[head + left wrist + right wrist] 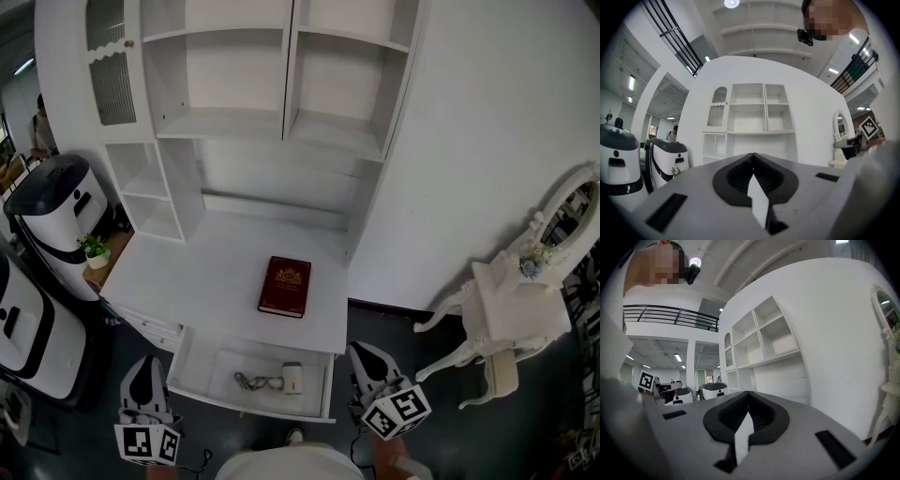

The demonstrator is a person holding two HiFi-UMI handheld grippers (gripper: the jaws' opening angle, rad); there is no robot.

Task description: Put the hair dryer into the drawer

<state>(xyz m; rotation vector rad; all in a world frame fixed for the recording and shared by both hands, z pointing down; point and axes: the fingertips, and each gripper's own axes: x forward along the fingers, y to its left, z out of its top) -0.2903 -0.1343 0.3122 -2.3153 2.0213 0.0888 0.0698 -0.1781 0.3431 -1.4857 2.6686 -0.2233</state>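
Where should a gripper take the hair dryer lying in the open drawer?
Grip the hair dryer across its white body, probably from above: it lies flat on the drawer floor, the walls block a level approach, and the cord trails away beside it.

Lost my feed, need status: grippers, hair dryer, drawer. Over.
Left gripper shut, empty. Right gripper shut, empty. Hair dryer lying in open drawer, cord beside it. Red book on desktop, not in the way.

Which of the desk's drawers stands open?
The wide centre drawer under the desktop: it is pulled out, with the hair dryer lying inside, while the small drawers at the left are shut.
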